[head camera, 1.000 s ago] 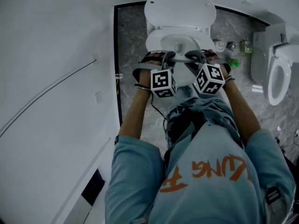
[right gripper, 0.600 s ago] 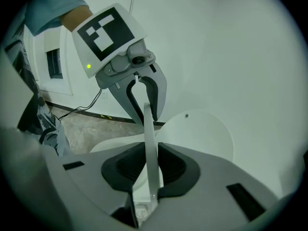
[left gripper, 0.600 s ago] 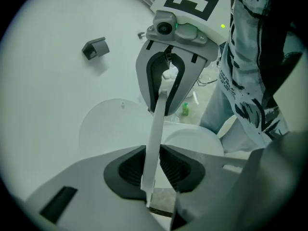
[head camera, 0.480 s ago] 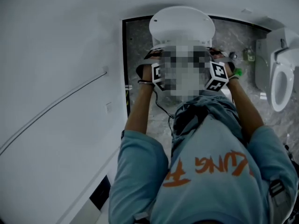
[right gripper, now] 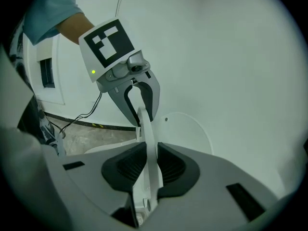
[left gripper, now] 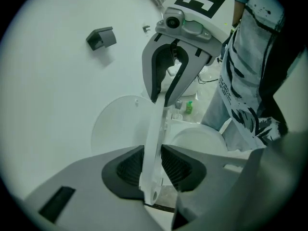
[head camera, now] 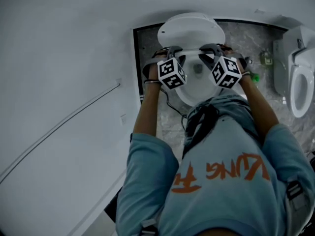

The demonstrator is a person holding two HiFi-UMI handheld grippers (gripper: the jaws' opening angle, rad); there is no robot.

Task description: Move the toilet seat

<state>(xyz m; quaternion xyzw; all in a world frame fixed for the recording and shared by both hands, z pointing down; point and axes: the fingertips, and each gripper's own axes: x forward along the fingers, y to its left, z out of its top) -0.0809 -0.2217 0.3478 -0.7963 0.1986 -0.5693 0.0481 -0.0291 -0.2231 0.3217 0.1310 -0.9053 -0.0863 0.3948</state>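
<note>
The toilet seat (left gripper: 155, 143) stands half raised, edge-on at our twelve o'clock above the bowl (head camera: 197, 90), short of the upright lid (head camera: 191, 29). We pinch its rim with the left gripper (left gripper: 153, 167) at ten o'clock and the right gripper (right gripper: 149, 170) at two o'clock. The left jaws have just been opening and the right closing. If the left eases further, we judge the seat could twist or slam down.

Green bottle (left gripper: 188, 108), second toilet (head camera: 301, 85)
</note>
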